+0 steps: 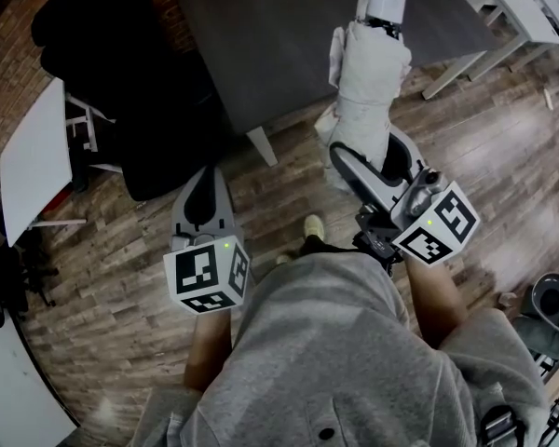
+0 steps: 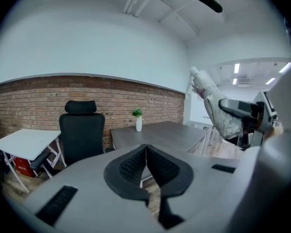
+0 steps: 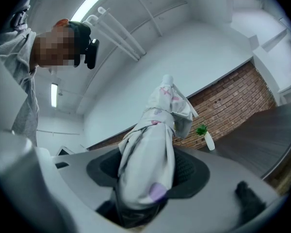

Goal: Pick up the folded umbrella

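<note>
A grey garment (image 1: 326,343) on the person is seen nearest, filling the bottom of the head view, with wooden floor (image 1: 121,268) beyond it. Just ahead of it the left hand-held gripper (image 1: 205,182) (image 2: 146,152) is held over the floor; its jaws are pressed together with nothing between them. The right hand-held gripper (image 1: 377,168) (image 3: 148,181) is pinched on the lower end of the umbrella (image 1: 368,91) (image 3: 150,149) (image 2: 217,111), a folded white bundle with pale prints. The umbrella is held in the air and tilted upward, and in the head view its far end crosses the near edge of the dark table (image 1: 279,35) (image 2: 160,132), towards the right corner. A small plant (image 2: 137,119) (image 3: 205,136) in a white vase is set at the table's far edge, by a brick wall (image 2: 34,101). A black chair (image 1: 121,63) (image 2: 81,130) and a white table (image 1: 33,161) (image 2: 24,140) are seen to the left.
</note>
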